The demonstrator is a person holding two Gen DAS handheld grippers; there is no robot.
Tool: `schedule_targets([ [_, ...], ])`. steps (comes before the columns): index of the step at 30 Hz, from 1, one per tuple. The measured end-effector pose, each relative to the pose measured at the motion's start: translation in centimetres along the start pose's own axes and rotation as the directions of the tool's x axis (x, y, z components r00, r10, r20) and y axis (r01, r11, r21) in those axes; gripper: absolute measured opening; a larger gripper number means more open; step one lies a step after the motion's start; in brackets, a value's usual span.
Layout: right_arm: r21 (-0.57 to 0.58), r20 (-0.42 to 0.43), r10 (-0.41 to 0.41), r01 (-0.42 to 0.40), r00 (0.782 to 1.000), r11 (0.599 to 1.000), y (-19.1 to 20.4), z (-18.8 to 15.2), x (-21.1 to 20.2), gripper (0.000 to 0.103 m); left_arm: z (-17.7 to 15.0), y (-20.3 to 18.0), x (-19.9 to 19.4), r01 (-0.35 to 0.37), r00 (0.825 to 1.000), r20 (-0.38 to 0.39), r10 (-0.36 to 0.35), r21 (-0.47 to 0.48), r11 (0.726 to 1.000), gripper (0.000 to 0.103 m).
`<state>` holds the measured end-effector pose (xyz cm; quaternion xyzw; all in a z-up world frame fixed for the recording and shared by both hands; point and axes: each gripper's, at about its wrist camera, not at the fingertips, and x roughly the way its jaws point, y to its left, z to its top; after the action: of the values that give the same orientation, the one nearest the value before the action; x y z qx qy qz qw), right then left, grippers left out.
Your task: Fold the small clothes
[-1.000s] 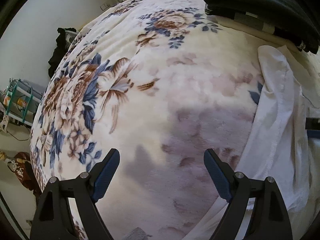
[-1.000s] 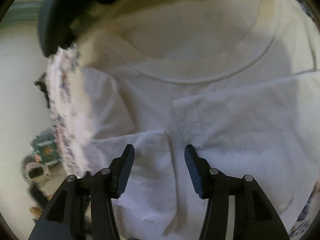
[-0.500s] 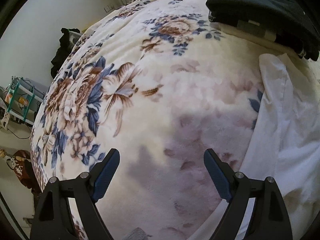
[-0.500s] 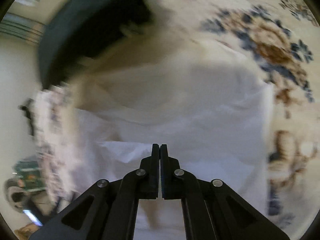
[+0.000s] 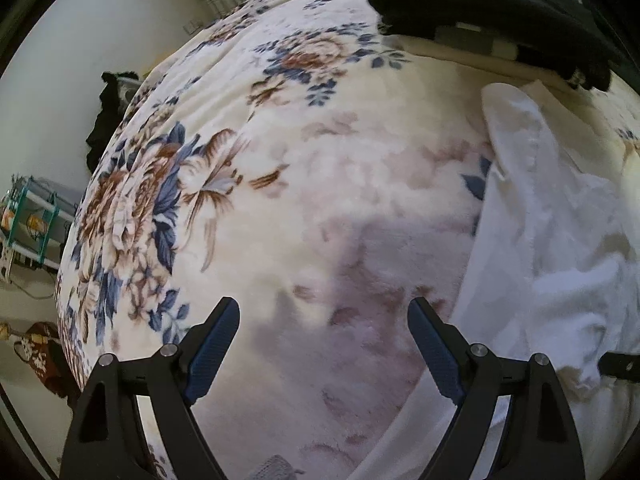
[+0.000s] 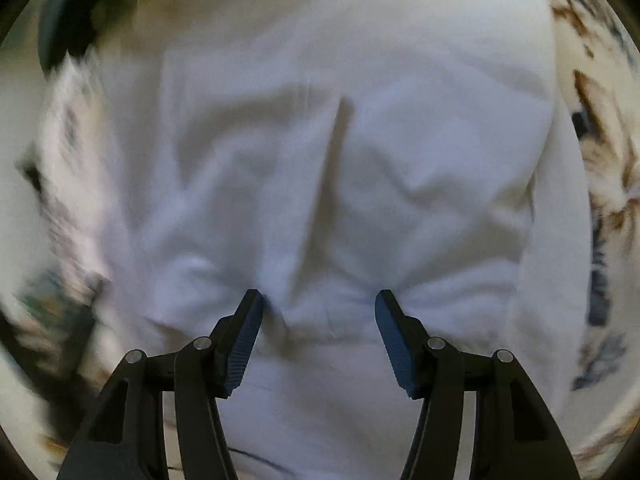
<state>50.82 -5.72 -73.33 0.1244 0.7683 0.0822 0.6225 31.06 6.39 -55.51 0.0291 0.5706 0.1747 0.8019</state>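
A small white garment [image 6: 360, 152] lies rumpled on a floral blanket [image 5: 280, 184]. In the right wrist view it fills the frame, with a fold running down its middle. My right gripper [image 6: 319, 300] is open just above it, with nothing between the fingers. In the left wrist view the garment [image 5: 536, 240] lies at the right edge. My left gripper [image 5: 322, 312] is open and empty over bare blanket, left of the garment.
A dark folded cloth [image 5: 480, 4] lies at the far end of the bed. The bed edge drops off at the left, with a green rack [image 5: 28, 216] and clutter on the floor beyond.
My right gripper shut on the garment half a second ago, swung it over, and now stands open above it. The garment looks more bunched. My left gripper has barely moved.
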Motion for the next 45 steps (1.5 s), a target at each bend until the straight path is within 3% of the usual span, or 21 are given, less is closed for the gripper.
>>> schedule_targets([
  [4, 0.104, 0.057, 0.100, -0.106, 0.993, 0.989, -2.7, -1.3, -4.6, 0.061, -0.2, -0.3, -2.3, 0.033, 0.998, 0.046, -0.034, 0.027, 0.999, 0.086],
  [7, 0.148, 0.121, 0.075, -0.093, 0.990, 0.985, -6.1, -2.8, -9.7, 0.061, -0.6, -0.8, -4.1, 0.063, 0.997, 0.050, -0.065, 0.037, 0.997, 0.086],
  [10, 0.183, 0.156, 0.057, -0.086, 0.986, 0.979, -10.8, -4.7, -14.0, 0.070, -1.9, -1.8, -6.4, 0.090, 0.995, 0.037, -0.091, 0.051, 0.995, 0.086],
  [14, 0.208, 0.161, 0.034, -0.067, 0.986, 0.976, -17.8, -7.2, -17.4, 0.070, -5.8, -4.8, -9.2, 0.108, 0.994, -0.025, -0.106, 0.099, 0.989, 0.086],
  [19, 0.157, 0.103, 0.053, -0.069, 0.993, 0.985, -23.1, -9.3, -17.0, 0.070, -13.6, -11.1, -13.1, 0.158, 0.979, -0.157, -0.132, 0.168, 0.973, 0.086],
  [21, 0.123, 0.079, 0.025, -0.035, 0.997, 0.992, -24.9, -9.6, -16.9, 0.070, -17.5, -14.2, -14.4, 0.204, 0.956, -0.246, -0.161, 0.161, 0.965, 0.086],
  [24, 0.077, 0.064, -0.009, 0.004, 0.998, 0.997, -28.4, -9.8, -17.3, 0.070, -23.1, -18.9, -15.6, 0.309, 0.888, -0.385, -0.253, 0.090, 0.947, 0.086],
  [25, 0.069, 0.059, -0.017, 0.013, 0.998, 0.998, -29.6, -9.9, -17.5, 0.070, -24.6, -20.1, -15.9, 0.336, 0.864, -0.416, -0.283, 0.060, 0.940, 0.086],
  [27, 0.064, 0.049, -0.029, 0.026, 0.998, 0.998, -32.1, -9.7, -17.5, 0.070, -27.7, -22.9, -16.2, 0.414, 0.794, -0.487, -0.364, -0.005, 0.910, 0.082],
  [28, 0.067, 0.046, -0.031, 0.028, 0.998, 0.997, -33.0, -9.5, -17.4, 0.070, -29.0, -24.1, -16.4, 0.448, 0.764, -0.506, -0.401, -0.031, 0.893, 0.077],
  [30, 0.075, 0.046, -0.027, 0.024, 0.999, 0.997, -34.4, -9.1, -17.2, 0.070, -31.3, -26.8, -16.6, 0.485, 0.730, -0.524, -0.439, -0.054, 0.873, 0.060],
  [31, 0.076, 0.047, -0.020, 0.017, 0.999, 0.997, -34.8, -8.9, -17.1, 0.070, -32.0, -27.8, -16.2, 0.487, 0.726, -0.531, -0.437, -0.052, 0.872, 0.055],
  [32, 0.076, 0.048, -0.013, 0.009, 0.999, 0.997, -35.0, -8.6, -17.0, 0.070, -32.6, -28.7, -15.7, 0.482, 0.728, -0.536, -0.428, -0.044, 0.875, 0.040],
  [33, 0.076, 0.049, -0.009, 0.005, 0.999, 0.997, -35.1, -8.2, -16.8, 0.070, -33.2, -29.4, -15.2, 0.472, 0.735, -0.538, -0.413, -0.033, 0.881, 0.017],
  [35, 0.066, 0.049, -0.001, -0.003, 0.999, 0.998, -35.1, -7.5, -16.5, 0.070, -33.6, -29.9, -14.4, 0.425, 0.769, -0.516, -0.379, -0.031, 0.905, 0.005],
  [36, 0.059, 0.051, 0.001, -0.004, 0.999, 0.998, -34.8, -7.0, -16.5, 0.070, -33.5, -29.5, -14.5, 0.424, 0.771, -0.502, -0.393, -0.057, 0.904, 0.001],
  [38, 0.043, 0.059, 0.020, -0.022, 0.998, 0.999, -34.1, -5.9, -16.7, 0.070, -32.8, -28.1, -15.7, 0.440, 0.782, -0.447, -0.435, -0.099, 0.893, 0.001],
  [41, 0.008, 0.085, 0.069, -0.070, 0.994, 0.998, -32.3, -2.8, -17.3, 0.070, -31.7, -25.5, -18.6, 0.451, 0.814, -0.371, -0.448, -0.084, 0.889, 0.000],
  [45, -0.043, 0.112, 0.167, -0.163, 0.980, 0.986, -28.6, 3.2, -17.6, 0.070, -30.3, -22.0, -21.3, 0.444, 0.837, -0.311, -0.449, -0.091, 0.891, 0.000],
])
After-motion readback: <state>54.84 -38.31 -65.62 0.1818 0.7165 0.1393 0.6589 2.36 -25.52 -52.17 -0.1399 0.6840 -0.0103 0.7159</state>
